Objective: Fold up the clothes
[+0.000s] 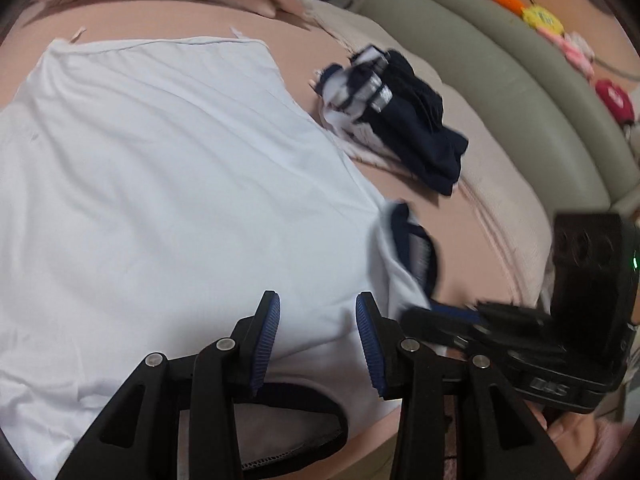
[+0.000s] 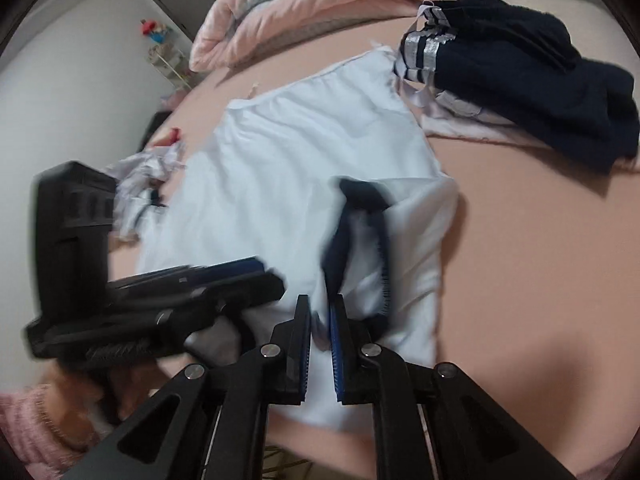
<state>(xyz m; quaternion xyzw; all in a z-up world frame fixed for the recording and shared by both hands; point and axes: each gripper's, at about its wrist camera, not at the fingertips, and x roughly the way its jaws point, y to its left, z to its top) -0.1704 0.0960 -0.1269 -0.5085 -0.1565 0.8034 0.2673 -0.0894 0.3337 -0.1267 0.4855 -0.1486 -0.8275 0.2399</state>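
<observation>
A white shirt [image 1: 160,180] [image 2: 300,160] lies spread flat on the pink bed sheet [image 2: 540,260]. Its navy-trimmed sleeve [image 1: 416,248] [image 2: 360,232] is turned in over the body and blurred. The navy collar [image 1: 304,396] shows under my left gripper [image 1: 318,298], which hovers open just above the shirt with nothing pinched. My right gripper [image 2: 321,304] has its jaws nearly together, with a fold of the white shirt between the pads, at the near edge below the sleeve. Each gripper shows blurred in the other's view: the right gripper [image 1: 460,320] and the left gripper [image 2: 240,276].
A pile of navy and white clothes [image 1: 400,120] [image 2: 520,92] sits on the bed beyond the shirt. A pink quilt [image 2: 300,12] is bunched at the far side. Crumpled pale cloth [image 2: 144,184] lies at the shirt's left. A grey-green padded edge [image 1: 500,64] borders the bed.
</observation>
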